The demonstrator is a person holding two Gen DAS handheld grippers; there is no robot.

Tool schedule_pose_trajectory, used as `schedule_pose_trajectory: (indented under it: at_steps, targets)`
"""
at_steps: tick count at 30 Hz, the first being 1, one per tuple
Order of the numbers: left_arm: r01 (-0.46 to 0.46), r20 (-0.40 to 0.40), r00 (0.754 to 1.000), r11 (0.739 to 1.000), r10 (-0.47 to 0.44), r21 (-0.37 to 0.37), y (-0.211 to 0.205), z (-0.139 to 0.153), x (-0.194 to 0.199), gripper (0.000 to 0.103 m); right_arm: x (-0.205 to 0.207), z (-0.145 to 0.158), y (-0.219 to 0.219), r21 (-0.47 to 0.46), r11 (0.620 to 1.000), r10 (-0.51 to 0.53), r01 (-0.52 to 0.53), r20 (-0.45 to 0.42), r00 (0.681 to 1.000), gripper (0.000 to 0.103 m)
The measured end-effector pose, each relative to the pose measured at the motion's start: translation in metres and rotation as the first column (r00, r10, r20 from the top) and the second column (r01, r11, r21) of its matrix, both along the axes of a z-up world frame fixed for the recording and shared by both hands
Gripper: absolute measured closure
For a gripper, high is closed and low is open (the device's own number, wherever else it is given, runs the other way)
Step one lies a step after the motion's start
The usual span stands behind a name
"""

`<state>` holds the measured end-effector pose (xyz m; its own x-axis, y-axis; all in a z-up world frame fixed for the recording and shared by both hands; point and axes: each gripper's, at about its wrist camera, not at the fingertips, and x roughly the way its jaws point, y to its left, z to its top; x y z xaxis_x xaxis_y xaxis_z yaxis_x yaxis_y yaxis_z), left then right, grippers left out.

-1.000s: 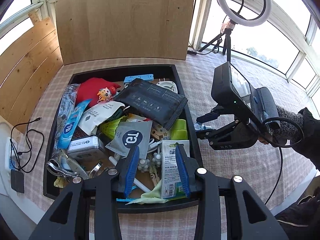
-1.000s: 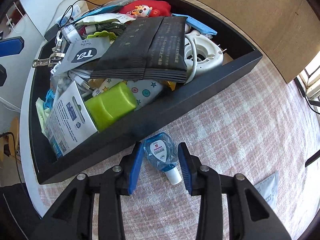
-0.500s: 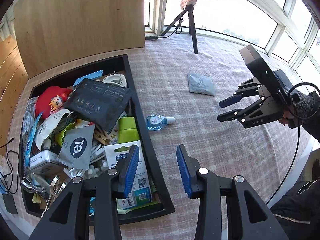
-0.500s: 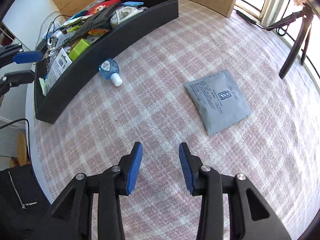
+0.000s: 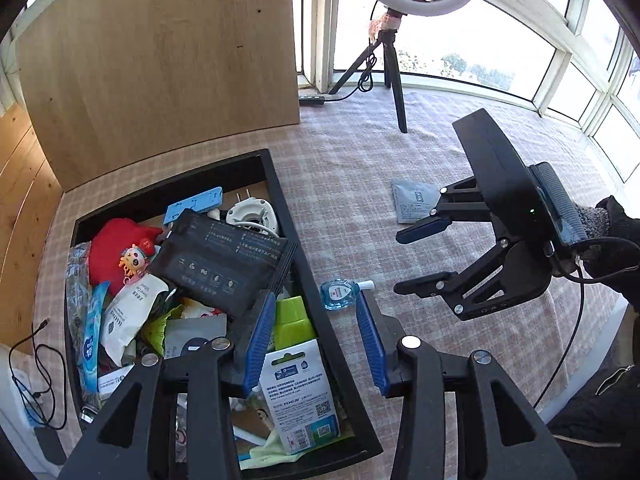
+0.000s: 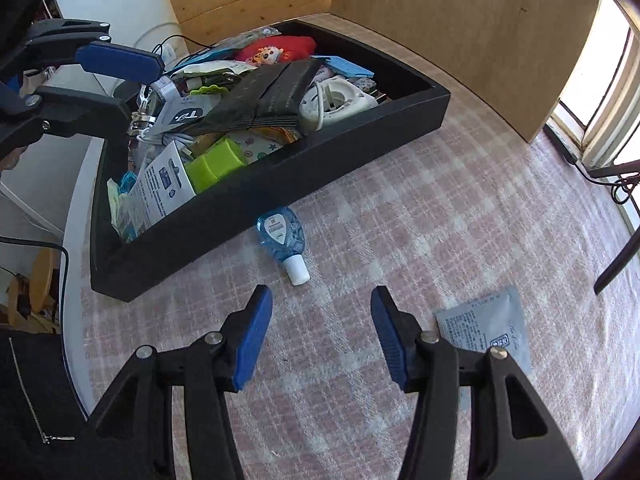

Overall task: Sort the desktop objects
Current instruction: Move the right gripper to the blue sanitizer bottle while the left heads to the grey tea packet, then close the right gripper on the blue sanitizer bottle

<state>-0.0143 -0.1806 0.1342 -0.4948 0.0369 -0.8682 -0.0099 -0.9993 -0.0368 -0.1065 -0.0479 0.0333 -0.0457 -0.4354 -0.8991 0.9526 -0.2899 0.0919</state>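
A black tray (image 5: 308, 280) (image 6: 360, 144) full of mixed objects sits on the checked tablecloth. A small blue sanitizer bottle (image 5: 339, 293) (image 6: 282, 234) lies on the cloth just outside the tray's right wall. A grey sachet (image 5: 414, 200) (image 6: 486, 330) lies further right. My left gripper (image 5: 316, 340) is open and empty, above the tray's right wall, near a green bottle (image 5: 292, 322). My right gripper (image 6: 318, 332) is open and empty, above the cloth short of the sanitizer bottle; it also shows in the left wrist view (image 5: 412, 260).
In the tray lie a black pouch (image 5: 224, 260), a red plush (image 5: 116, 252), a white plug adapter (image 5: 252, 214) and a white card pack (image 5: 300, 396). A wooden board (image 5: 160, 60) stands behind the tray. A ring-light tripod (image 5: 392, 68) stands at the back.
The left gripper swung right from over the tray's middle to its right wall. The right gripper let go of the sanitizer bottle, pulled back, then came nearer to it again.
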Motion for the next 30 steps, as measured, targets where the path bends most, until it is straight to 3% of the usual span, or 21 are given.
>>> schedule_pose_trajectory:
  at_steps: [5, 10, 14, 15, 19, 24, 30]
  targets:
    - [-0.101, 0.025, 0.995, 0.995, 0.101, 0.006, -0.027, -0.007, 0.028, 0.060, 0.009, -0.021, -0.041, 0.037, 0.996, 0.083, -0.083, -0.014, 0.996, 0.052]
    - [-0.136, 0.040, 0.990, 0.990, 0.136, 0.021, -0.034, -0.017, 0.030, 0.060, 0.012, -0.026, -0.061, 0.040, 0.993, 0.109, -0.107, -0.039, 0.993, 0.053]
    - [-0.097, 0.046, 0.994, 0.995, 0.096, 0.024, -0.023, -0.021, 0.018, 0.060, 0.013, -0.026, -0.060, 0.046, 0.995, 0.095, -0.092, -0.060, 0.994, 0.072]
    - [-0.073, 0.051, 0.996, 0.997, 0.072, 0.021, -0.017, -0.023, 0.013, 0.060, 0.012, -0.026, -0.058, 0.050, 0.996, 0.082, -0.079, -0.049, 0.995, 0.072]
    - [0.042, 0.075, 0.996, 0.999, -0.042, 0.004, 0.013, -0.034, -0.017, 0.056, 0.008, -0.026, -0.024, 0.056, 0.998, 0.008, -0.006, -0.032, 0.999, 0.072]
    - [0.151, 0.104, 0.983, 0.988, -0.152, 0.018, 0.058, -0.052, -0.070, 0.046, -0.010, -0.025, 0.044, 0.067, 0.983, -0.172, 0.172, -0.008, 0.985, 0.072]
    - [0.211, 0.170, 0.962, 0.977, -0.212, 0.027, 0.121, -0.088, -0.136, 0.040, -0.046, -0.023, 0.117, 0.079, 0.889, -0.452, 0.450, 0.000, 0.892, 0.072]
